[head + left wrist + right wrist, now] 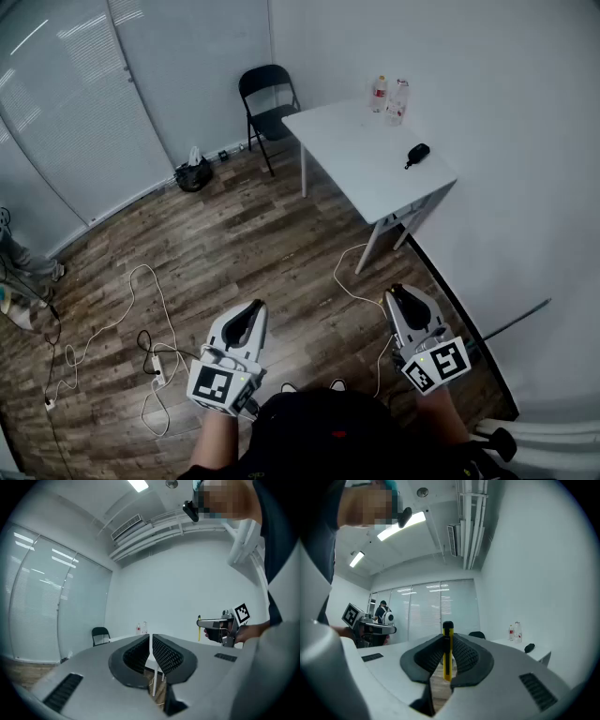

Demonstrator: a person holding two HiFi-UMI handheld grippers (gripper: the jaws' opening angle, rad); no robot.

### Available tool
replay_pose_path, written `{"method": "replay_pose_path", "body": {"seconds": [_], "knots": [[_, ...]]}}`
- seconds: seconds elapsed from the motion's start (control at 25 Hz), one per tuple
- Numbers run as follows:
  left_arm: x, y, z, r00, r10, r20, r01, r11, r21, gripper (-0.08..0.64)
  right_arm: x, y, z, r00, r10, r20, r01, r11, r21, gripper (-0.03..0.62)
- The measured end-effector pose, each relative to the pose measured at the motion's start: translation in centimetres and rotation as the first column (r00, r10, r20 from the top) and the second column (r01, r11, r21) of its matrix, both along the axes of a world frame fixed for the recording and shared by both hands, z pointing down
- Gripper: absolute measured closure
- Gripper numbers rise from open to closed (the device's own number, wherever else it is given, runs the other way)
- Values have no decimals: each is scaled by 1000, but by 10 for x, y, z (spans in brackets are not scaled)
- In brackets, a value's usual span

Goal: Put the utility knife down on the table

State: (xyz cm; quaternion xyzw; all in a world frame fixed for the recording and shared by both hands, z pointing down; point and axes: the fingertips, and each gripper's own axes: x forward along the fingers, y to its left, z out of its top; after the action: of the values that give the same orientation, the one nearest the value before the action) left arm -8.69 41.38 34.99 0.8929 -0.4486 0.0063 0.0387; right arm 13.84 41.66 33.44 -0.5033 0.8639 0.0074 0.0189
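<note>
A yellow and black utility knife [447,654] stands upright between the dark pads of my right gripper [447,641], which is shut on it. From the left gripper view the knife's yellow tip [198,631] pokes down at the front of that gripper. My left gripper [150,640] is shut with nothing in it. In the head view both grippers, left [251,313] and right [397,296], are held above the wood floor, well short of the white table [356,164]. The knife itself is not clear in the head view.
On the table stand two bottles [379,92] near the far corner and a small black object [417,152] by the wall. A black folding chair [267,101] sits beyond it. White cables [150,319] and a power strip [157,367] lie on the floor at left.
</note>
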Motion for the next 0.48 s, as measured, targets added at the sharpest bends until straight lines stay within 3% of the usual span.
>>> {"method": "replay_pose_path", "body": {"seconds": [0.48], "knots": [[4,8,7,999,35,19,-35,999,-18,522,-8,11,11,1000,-7,0,7,1000,-21,526]]}}
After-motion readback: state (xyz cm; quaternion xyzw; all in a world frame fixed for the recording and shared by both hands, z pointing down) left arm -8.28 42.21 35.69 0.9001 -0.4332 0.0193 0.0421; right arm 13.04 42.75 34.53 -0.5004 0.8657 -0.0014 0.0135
